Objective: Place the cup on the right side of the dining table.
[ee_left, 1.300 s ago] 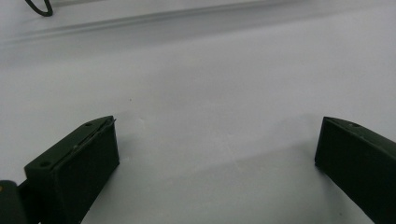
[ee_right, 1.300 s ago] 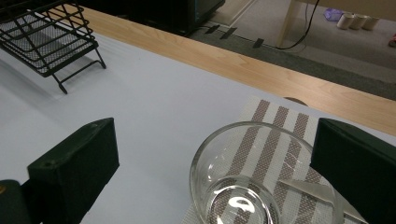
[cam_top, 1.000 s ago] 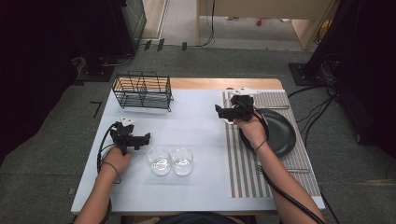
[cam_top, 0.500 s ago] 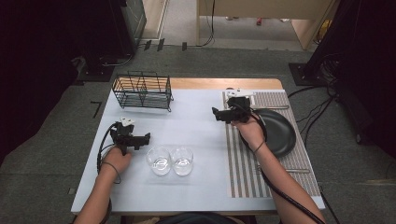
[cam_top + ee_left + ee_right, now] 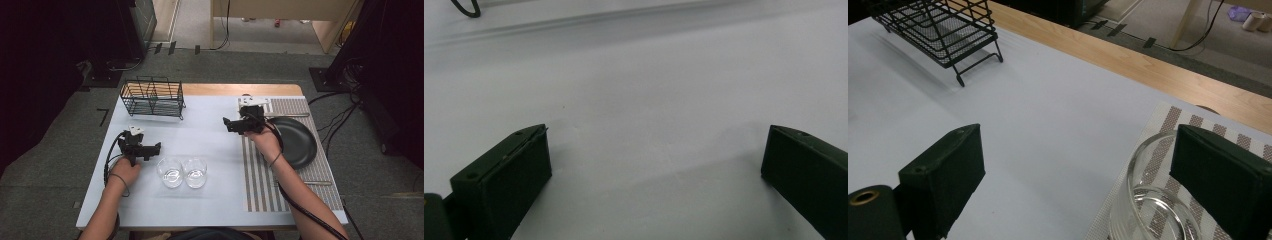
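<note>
- Glass (image 5: 1148,210) stands on the striped mat (image 5: 1188,117), at the mat's far corner towards the wire rack (image 5: 152,97); it is clear, upright and looks empty.
- Right gripper (image 5: 1078,165) hangs over that corner. Its jaws have just been closing a little, yet they are not clenched: the glass sits off-centre between them, close against one jaw, while the other jaw is well apart from it. Whether the near jaw touches the rim I cannot tell.
- Good practice, I'd judge: shift the gripper sideways until the glass is centred, then squeeze across the wall below the rim, gently, since smooth glass slips and tips easily.
- Lift straight up before travelling, so the base does not drag the mat's cloth.
- Plate (image 5: 300,142) lies on the mat just beyond the hand; keep the elbow off it.
- Two more glasses (image 5: 170,171) stand touching just off the mat's near-left side.
- Left gripper (image 5: 656,165) rests beside them, farther from the mat, jaws spread wide, holding nothing.
</note>
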Available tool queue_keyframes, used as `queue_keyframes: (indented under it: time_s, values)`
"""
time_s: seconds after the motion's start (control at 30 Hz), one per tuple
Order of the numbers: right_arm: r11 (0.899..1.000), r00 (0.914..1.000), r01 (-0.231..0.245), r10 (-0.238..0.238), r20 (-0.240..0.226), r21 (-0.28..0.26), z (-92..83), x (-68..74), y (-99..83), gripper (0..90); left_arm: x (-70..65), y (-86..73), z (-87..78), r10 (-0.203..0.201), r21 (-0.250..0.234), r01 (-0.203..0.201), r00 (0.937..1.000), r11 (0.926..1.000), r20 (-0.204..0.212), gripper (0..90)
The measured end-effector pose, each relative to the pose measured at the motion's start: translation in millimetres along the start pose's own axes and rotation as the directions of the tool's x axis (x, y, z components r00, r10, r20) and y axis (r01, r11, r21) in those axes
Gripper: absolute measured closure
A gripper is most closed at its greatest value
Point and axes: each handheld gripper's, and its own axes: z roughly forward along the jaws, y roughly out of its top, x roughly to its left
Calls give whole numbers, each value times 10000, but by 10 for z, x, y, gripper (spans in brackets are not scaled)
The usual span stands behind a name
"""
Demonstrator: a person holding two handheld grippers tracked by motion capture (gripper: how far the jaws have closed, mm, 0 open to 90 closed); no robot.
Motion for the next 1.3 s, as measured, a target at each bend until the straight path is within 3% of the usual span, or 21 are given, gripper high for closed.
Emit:
queue_keyframes:
  time_s: [0.53,1.3]
  values:
    - [9996,9977,284,-282,-616,28,35,151,-25,70,-1,0,1,-11,-10,11,10000,10000,0,0]
    - [9957,9854,915,-889,-1449,118,99,330,-95,76,-2,0,1,-37,-15,37,10000,10000,8,0]
